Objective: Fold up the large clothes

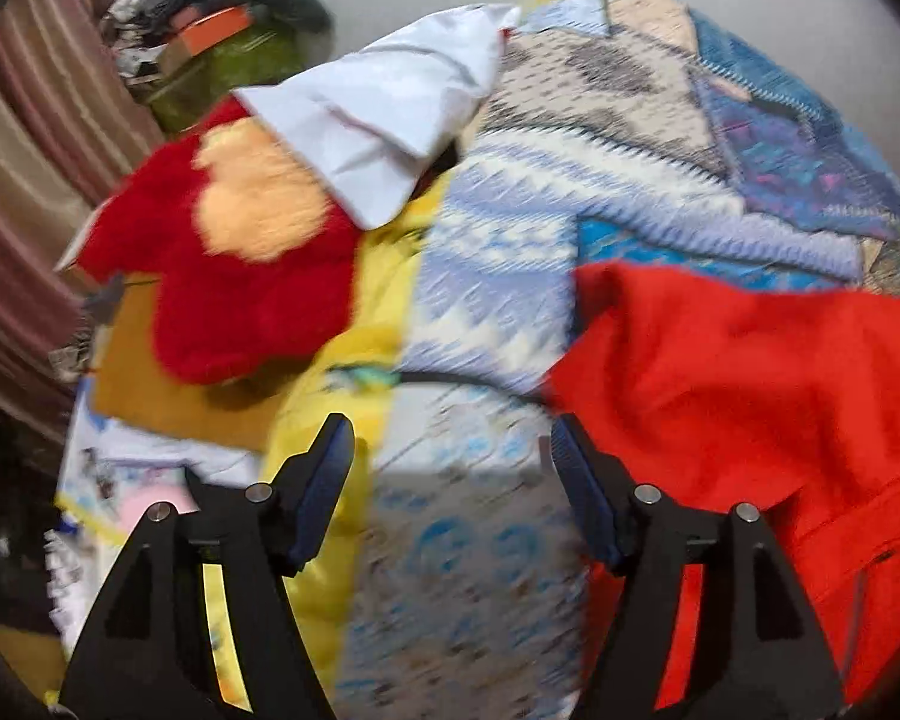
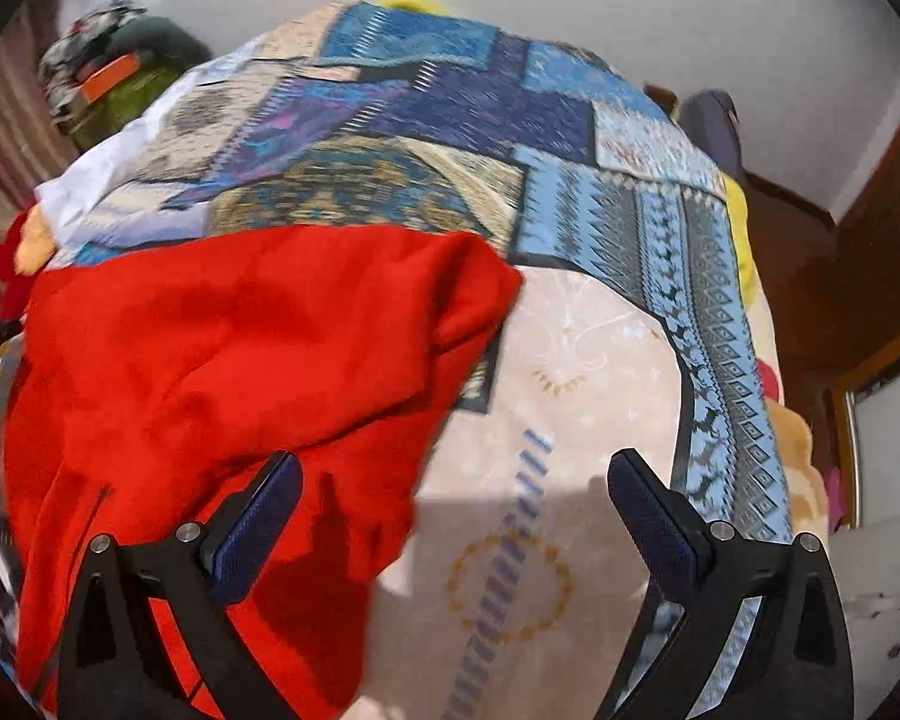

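Right wrist: gaping right tongs above red garment.

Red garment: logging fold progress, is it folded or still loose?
Loose. The red garment lies rumpled in uneven bunches on the patchwork bedspread, no straight creases, and neither open gripper holds it.

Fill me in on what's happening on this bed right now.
A person holds a gripper in each hand over a bed covered in patterned bedding. Both the left gripper and the right gripper are open and hold nothing. A red garment lies crumpled between them, not yet folded. Both views are motion-blurred.
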